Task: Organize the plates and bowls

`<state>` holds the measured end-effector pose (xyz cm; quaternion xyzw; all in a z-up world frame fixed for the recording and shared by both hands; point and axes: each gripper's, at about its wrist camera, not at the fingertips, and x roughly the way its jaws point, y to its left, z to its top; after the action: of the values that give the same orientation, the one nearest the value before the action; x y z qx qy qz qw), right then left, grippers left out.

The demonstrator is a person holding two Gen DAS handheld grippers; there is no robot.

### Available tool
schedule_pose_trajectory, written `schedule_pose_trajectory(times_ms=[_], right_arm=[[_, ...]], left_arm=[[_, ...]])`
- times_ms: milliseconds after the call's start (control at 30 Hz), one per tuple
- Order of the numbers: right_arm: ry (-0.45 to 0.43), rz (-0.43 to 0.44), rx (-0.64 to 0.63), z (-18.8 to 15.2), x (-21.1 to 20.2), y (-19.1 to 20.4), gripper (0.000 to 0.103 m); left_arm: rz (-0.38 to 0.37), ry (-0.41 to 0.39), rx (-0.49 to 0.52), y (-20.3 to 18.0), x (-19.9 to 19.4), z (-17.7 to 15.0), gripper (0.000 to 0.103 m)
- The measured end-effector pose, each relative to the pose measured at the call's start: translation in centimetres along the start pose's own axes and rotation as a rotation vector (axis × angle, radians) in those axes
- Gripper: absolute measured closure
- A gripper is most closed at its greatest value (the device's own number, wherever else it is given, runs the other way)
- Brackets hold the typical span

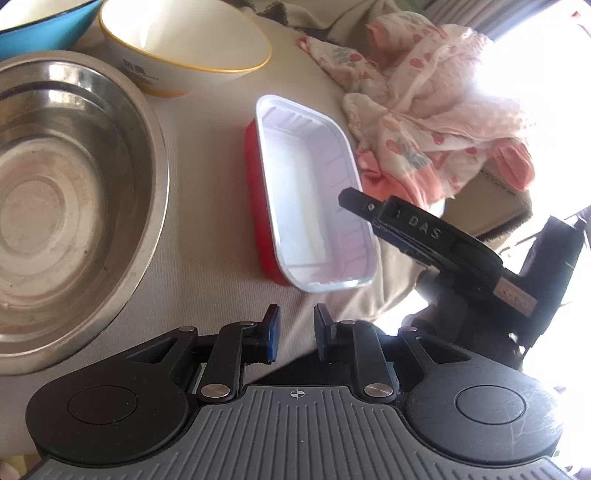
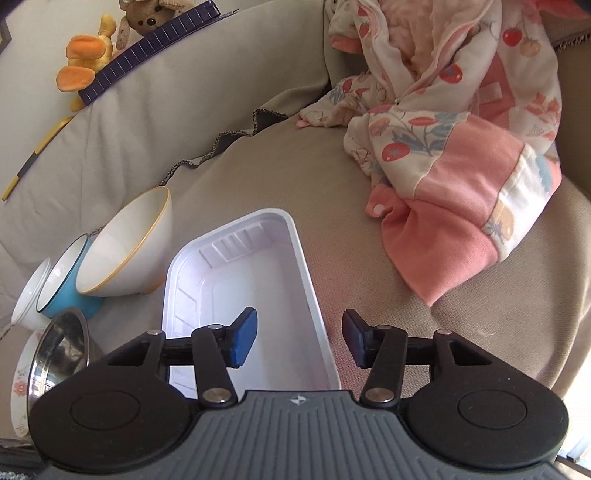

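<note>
Left wrist view: left claw [image 1: 295, 338] sits at bottom centre, its blue pads a narrow gap apart, gripping nothing. A steel bowl [image 1: 70, 206] fills the left side. A white bowl with a yellow rim [image 1: 184, 44] lies at upper centre-left, and a blue bowl [image 1: 44, 26] sits in the upper left corner. A white tray with a red outside [image 1: 310, 195] rests at centre on the beige sofa cushion [image 1: 207, 177]. The right claw [image 1: 356, 203] reaches in from the right, one finger tip over the tray's right rim. Pink patterned clothing [image 1: 424, 99] lies upper right.

Right wrist view: right claw [image 2: 299, 341] is spread wide, straddling the tray's [image 2: 236, 280] right wall, not closed on it. Bowls cluster at lower left; stuffed toys [image 2: 88, 55] sit upper left.
</note>
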<state>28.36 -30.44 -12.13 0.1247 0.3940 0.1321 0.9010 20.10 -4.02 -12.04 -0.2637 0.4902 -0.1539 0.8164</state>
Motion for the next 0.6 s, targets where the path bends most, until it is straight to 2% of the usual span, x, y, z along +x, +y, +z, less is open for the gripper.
schedule_pose_trajectory(times_ms=[100, 167, 200, 267, 367, 433, 467, 500, 600], right_arm=[[-0.051, -0.072, -0.051, 0.1, -1.8, 1.3, 0.046], [-0.066, -0.061, -0.061, 0.1, -3.1, 2.4, 0.046], [-0.069, -0.041, -0.068, 0.1, -3.7, 3.1, 0.046], [-0.069, 0.019, -0.091, 0.1, -4.6, 5.2, 0.042], [-0.006, 0.138, -0.096, -0.1, -4.5, 8.4, 0.033], [0.065, 0.204, -0.085, -0.8, -3.5, 10.7, 0.031], [0.097, 0.217, -0.088, -1.2, -2.9, 11.7, 0.031], [0.12, 0.22, -0.096, -1.5, -2.3, 12.7, 0.031], [0.161, 0.199, -0.149, -2.5, -0.7, 15.4, 0.032]], left_arm=[[-0.06, -0.033, 0.053, 0.3, -3.4, -1.1, 0.082], [-0.114, -0.092, 0.063, 1.4, -6.5, -1.4, 0.082], [-0.112, -0.142, 0.069, 2.1, -8.3, -1.5, 0.082], [-0.038, -0.266, 0.07, 3.7, -11.4, -1.4, 0.082], [0.186, -0.418, 0.04, 6.5, -14.6, -0.5, 0.082], [0.345, -0.434, 0.038, 8.3, -15.4, 0.6, 0.082], [0.391, -0.421, 0.029, 9.3, -15.4, 1.1, 0.082], [0.401, -0.407, 0.003, 10.7, -15.4, 1.6, 0.082], [0.317, -0.377, -0.084, 13.6, -15.1, 1.9, 0.082]])
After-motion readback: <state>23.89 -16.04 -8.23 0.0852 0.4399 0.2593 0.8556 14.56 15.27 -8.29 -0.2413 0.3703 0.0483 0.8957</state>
